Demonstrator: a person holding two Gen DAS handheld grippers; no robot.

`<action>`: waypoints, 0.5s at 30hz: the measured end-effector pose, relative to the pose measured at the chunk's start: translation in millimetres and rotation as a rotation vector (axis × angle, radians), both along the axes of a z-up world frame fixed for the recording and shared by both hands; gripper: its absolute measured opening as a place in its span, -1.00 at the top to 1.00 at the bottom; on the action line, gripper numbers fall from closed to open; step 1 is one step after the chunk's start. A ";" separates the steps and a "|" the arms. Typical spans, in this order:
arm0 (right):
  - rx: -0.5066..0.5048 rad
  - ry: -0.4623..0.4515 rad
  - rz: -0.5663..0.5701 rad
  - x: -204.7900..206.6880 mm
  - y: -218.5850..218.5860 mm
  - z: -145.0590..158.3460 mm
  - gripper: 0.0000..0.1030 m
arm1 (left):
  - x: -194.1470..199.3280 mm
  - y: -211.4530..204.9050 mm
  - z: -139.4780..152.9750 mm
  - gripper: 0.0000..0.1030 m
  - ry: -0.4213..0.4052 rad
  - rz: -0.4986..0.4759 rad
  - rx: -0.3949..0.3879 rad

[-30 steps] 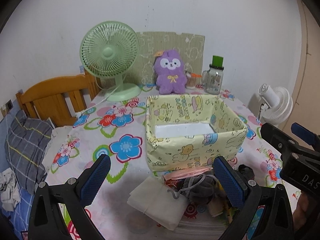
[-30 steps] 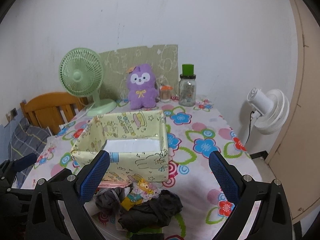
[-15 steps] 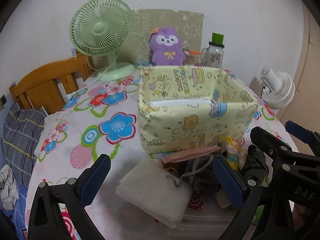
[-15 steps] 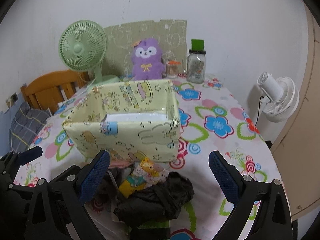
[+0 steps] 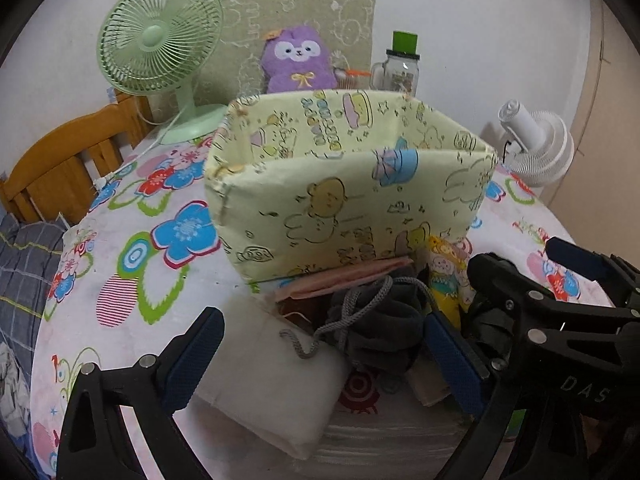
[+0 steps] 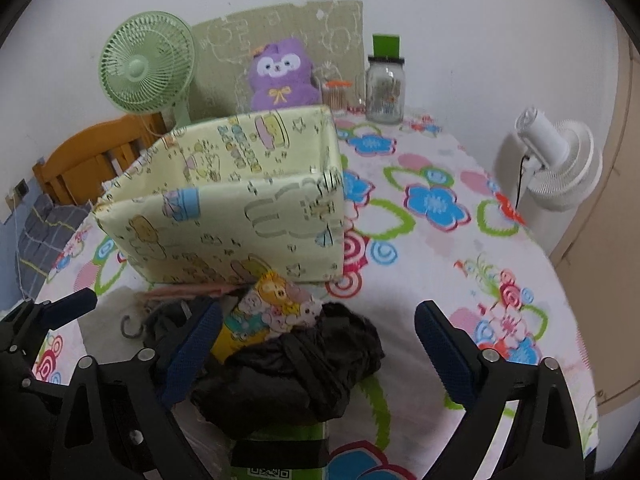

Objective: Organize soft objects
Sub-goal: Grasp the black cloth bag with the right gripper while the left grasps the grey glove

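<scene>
Both fingers [image 6: 194,350] apart, black cloth [image 6: 304,368] btwn right pair

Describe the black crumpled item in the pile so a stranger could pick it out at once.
Start at the pale yellow cartoon-print box on the floral tablecloth. A heap of soft things lies at its near side; the black crumpled bundle is at the heap's right end, against the cartoon-print pouch. It alone is glossy black and wrinkled.

Left gripper [image 5: 320,356]: you've brought it down and forward; jaws wide over the grey cloth [image 5: 384,320].
Right gripper [image 6: 316,344]: you've lowered it to the black cloth [image 6: 296,364], jaws wide.
Box [image 5: 344,200]: now much nearer, its floor hidden from both cameras.
</scene>
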State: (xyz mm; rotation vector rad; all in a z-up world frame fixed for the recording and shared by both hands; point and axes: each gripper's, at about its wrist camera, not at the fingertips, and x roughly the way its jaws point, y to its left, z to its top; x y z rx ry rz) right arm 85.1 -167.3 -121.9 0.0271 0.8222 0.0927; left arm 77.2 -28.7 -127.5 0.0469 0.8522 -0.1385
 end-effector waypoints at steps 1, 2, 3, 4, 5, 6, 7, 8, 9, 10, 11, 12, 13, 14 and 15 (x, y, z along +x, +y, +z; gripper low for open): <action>0.010 0.012 -0.002 0.5 -0.6 -2.6 -0.87 | 1.1 -1.9 -2.2 -0.89 0.005 -0.003 0.003; 0.019 0.022 -0.003 1.9 -1.3 -4.9 -0.86 | 1.5 -3.4 -3.5 -0.86 0.008 -0.006 0.002; 0.024 0.032 -0.004 3.0 -2.1 -7.3 -0.86 | 2.7 -5.4 -5.5 -0.86 0.014 -0.011 0.002; 0.024 0.038 -0.005 4.0 -1.8 -8.9 -0.86 | 3.3 -6.3 -6.4 -0.84 0.019 -0.014 0.001; 0.022 0.042 -0.006 4.9 -1.6 -10.5 -0.86 | 4.8 -8.3 -8.4 -0.81 0.026 -0.020 0.002; 0.021 0.047 -0.005 5.7 -1.3 -11.9 -0.85 | 6.0 -10.0 -10.0 -0.80 0.030 -0.024 0.004; 0.022 0.052 -0.003 6.5 -1.0 -13.8 -0.81 | 7.3 -11.8 -11.9 -0.78 0.036 -0.027 0.006; 0.027 0.058 -0.002 7.2 -0.8 -15.3 -0.79 | 8.2 -13.0 -13.2 -0.76 0.039 -0.028 0.008; 0.034 0.066 0.000 7.8 -0.7 -16.6 -0.75 | 9.2 -14.0 -14.5 -0.75 0.042 -0.027 0.011; 0.043 0.075 0.003 8.9 -0.5 -18.1 -0.71 | 10.7 -14.6 -16.1 -0.72 0.048 -0.029 0.012; 0.046 0.077 0.003 9.4 -0.2 -19.1 -0.70 | 11.4 -15.0 -17.0 -0.70 0.050 -0.031 0.012; 0.046 0.078 0.002 9.7 -0.4 -19.7 -0.66 | 11.6 -15.3 -17.6 -0.68 0.050 -0.031 0.013; 0.046 0.077 0.002 10.1 -0.2 -20.1 -0.59 | 12.1 -15.9 -17.8 -0.61 0.050 -0.033 0.014; 0.046 0.077 0.002 10.3 0.0 -20.1 -0.56 | 12.4 -16.5 -17.9 -0.55 0.050 -0.036 0.013; 0.046 0.077 0.000 10.3 0.3 -20.0 -0.51 | 12.4 -16.9 -17.9 -0.52 0.050 -0.038 0.012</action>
